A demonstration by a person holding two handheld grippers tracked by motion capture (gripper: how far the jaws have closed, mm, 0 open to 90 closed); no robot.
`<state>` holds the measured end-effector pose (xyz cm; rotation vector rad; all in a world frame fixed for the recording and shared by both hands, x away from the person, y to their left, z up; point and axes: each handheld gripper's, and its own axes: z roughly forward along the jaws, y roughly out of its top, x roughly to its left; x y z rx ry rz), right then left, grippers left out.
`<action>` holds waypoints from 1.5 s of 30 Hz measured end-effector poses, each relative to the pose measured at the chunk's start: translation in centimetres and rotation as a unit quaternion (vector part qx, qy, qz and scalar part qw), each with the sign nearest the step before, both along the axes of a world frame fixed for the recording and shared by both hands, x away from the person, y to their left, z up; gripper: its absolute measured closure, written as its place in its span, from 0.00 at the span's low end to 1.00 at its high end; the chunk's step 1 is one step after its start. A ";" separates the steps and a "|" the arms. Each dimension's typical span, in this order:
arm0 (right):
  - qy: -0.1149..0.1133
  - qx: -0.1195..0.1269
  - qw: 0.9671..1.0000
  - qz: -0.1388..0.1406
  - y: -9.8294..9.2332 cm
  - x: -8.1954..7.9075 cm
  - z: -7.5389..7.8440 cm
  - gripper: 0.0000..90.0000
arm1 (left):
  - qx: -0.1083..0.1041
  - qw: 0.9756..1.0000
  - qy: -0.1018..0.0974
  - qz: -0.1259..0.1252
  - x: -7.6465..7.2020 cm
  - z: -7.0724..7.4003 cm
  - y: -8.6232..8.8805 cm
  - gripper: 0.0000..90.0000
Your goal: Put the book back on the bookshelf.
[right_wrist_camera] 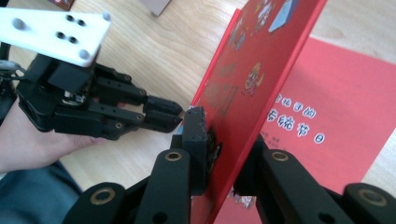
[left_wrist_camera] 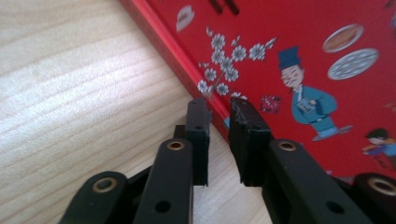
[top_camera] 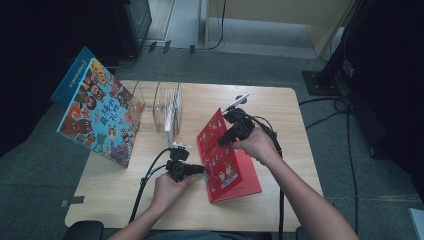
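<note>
A thin red picture book (top_camera: 235, 170) lies on the wooden table (top_camera: 120, 185), right of centre. Its front cover (right_wrist_camera: 261, 56) stands lifted on edge, and the red inner page (right_wrist_camera: 336, 102) with white characters lies flat behind it. My right gripper (right_wrist_camera: 224, 135) is shut on that cover's top edge, one jaw on each face; in the high view the right gripper (top_camera: 223, 140) sits above the book's far end. My left gripper (left_wrist_camera: 219, 105) is level at the book's left edge (left_wrist_camera: 187, 65), jaws a little apart, pads not pressing. The left gripper (right_wrist_camera: 173, 113) points at the cover.
A big colourful picture book (top_camera: 97, 112) leans at the table's far left. Beside it stands a clear plastic book rack (top_camera: 167, 102) with a thin white book in it. Black cables (top_camera: 145, 185) trail from both grippers toward the near edge.
</note>
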<state>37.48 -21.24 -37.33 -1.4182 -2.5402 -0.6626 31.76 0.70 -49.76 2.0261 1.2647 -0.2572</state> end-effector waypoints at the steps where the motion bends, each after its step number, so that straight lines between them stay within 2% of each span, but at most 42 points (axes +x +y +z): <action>1: 0.002 -0.001 1.000 0.002 -0.1 0.0 0.1 0.91 | -0.001 1.000 -0.002 0.001 0.0 0.1 0.1 0.82; 7: 0.013 -0.028 0.999 0.009 -0.3 -0.3 1.1 0.98 | -0.003 1.000 -0.017 -0.006 -0.3 0.1 -0.1 0.62; 11: -0.002 -0.034 0.999 0.020 -0.5 -0.6 1.5 0.98 | -0.015 0.999 -0.029 -0.008 -0.3 0.3 0.0 0.53; 17: -0.009 -0.003 1.000 0.018 -1.5 -0.7 3.5 0.98 | -0.044 0.998 -0.039 -0.003 0.3 1.5 0.5 0.46; 23: -0.014 0.048 0.999 0.016 -2.8 -1.2 6.1 0.98 | -0.073 0.996 -0.045 -0.016 0.9 3.0 0.2 0.41; 26: -0.013 0.063 0.998 0.023 -3.0 -1.6 6.7 0.98 | -0.100 0.994 -0.045 -0.023 1.1 3.4 0.1 0.40; 30: -0.014 0.086 0.996 0.026 -3.6 -2.1 6.8 0.98 | -0.118 0.992 -0.042 -0.033 1.3 3.8 0.2 0.35; 35: -0.016 0.130 0.991 0.027 -4.9 -2.5 6.5 0.98 | -0.140 0.988 -0.042 -0.039 1.7 4.6 0.0 0.24; 37: -0.021 0.147 0.988 0.029 -5.5 -2.7 6.3 0.98 | -0.135 0.989 -0.045 -0.044 1.8 5.1 -0.3 0.20; 40: -0.026 0.169 0.985 0.035 -6.3 -3.1 6.0 0.98 | -0.144 0.987 -0.045 -0.056 2.0 5.6 -0.2 0.20; 43: -0.033 0.192 0.980 0.044 -6.9 -3.6 5.4 0.98 | -0.157 0.985 -0.049 -0.056 2.1 6.0 -0.1 0.18; 45: -0.042 0.200 0.977 0.054 -7.0 -3.9 5.1 0.98 | -0.156 0.984 -0.063 -0.062 2.1 6.4 0.1 0.18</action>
